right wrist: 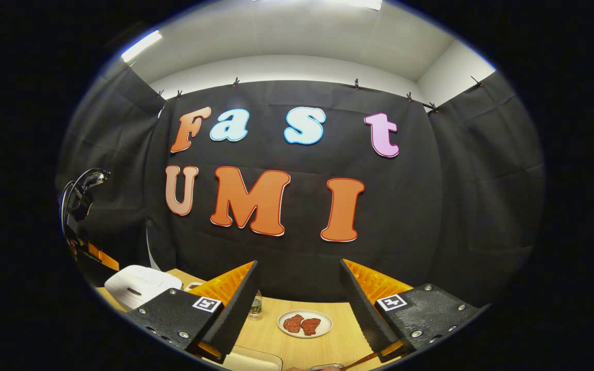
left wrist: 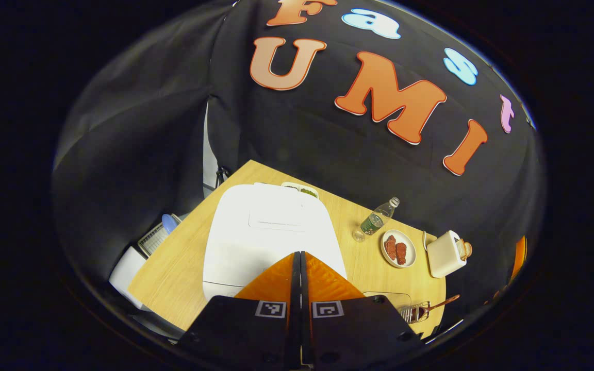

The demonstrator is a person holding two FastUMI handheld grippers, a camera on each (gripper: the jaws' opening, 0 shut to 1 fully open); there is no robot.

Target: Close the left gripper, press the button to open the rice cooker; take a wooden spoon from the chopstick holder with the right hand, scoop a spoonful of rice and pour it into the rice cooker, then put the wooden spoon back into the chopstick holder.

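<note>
The white rice cooker [left wrist: 266, 232] stands on the wooden table [left wrist: 173, 273] with its lid down. My left gripper [left wrist: 299, 255] is shut with nothing between its fingers, its tips over the cooker's front edge; whether they touch it I cannot tell. A wooden spoon [left wrist: 439, 304] leans out of the chopstick holder [left wrist: 413, 313] at the table's near right. My right gripper [right wrist: 299, 265] is open and empty, held above the table's near side. It faces the wall, with the rice cooker [right wrist: 139, 283] to its left. The spoon's handle [right wrist: 361, 360] lies low between its fingers.
A water bottle [left wrist: 377, 220], a plate of meat [left wrist: 398, 248] and a toaster [left wrist: 446, 253] line the table's far right. A clear container [left wrist: 387, 298] sits beside the chopstick holder. A small dish [left wrist: 302, 189] stands behind the cooker. A wire basket [left wrist: 152, 239] hangs off the table's left.
</note>
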